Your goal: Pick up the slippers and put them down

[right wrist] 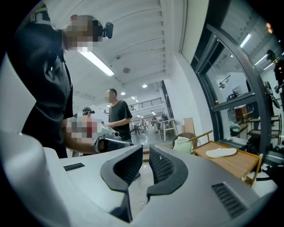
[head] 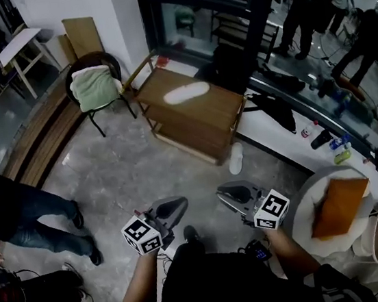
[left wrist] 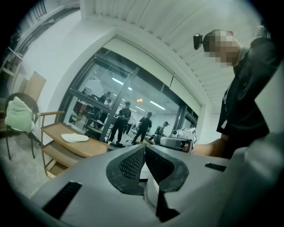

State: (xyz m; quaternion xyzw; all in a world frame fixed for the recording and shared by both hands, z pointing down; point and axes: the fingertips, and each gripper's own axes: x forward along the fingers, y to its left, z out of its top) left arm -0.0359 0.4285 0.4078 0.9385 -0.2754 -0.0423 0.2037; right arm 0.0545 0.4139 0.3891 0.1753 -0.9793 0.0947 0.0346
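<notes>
The person holds both tools low in front of the body, above the grey stone floor (head: 129, 168) and well apart from the slippers. The left tool (head: 180, 202) has its 2 ribbed pads (left wrist: 133, 164) brought together at the tips, with nothing between them. The right tool (head: 222, 194) is also closed down to a thin slit, and its left pad (right wrist: 128, 166) and right pad grip nothing. Each tool shows in the other's view: the right tool (left wrist: 176, 142) shows beyond the left one's jaws, and the left tool (right wrist: 111, 142) beyond the right one's. The white slipper (head: 186, 93) lies flat on the top of the low wooden table (head: 206, 120), near the middle of the top and lying along its long edges. The same white slipper (left wrist: 74, 138) shows in the left gripper view, and the right gripper view also shows it (right wrist: 221, 152) on the top. The other slipper (head: 235, 158) lies on the floor just beside the table's near right corner. A chair (head: 105, 61) with a pale green cushion (head: 95, 87) stands off the table's left end. At the right, an orange cushion (head: 338, 206) rests on a round white seat (head: 310, 234). A person in jeans (head: 36, 222) is at the left edge of the head view.
</notes>
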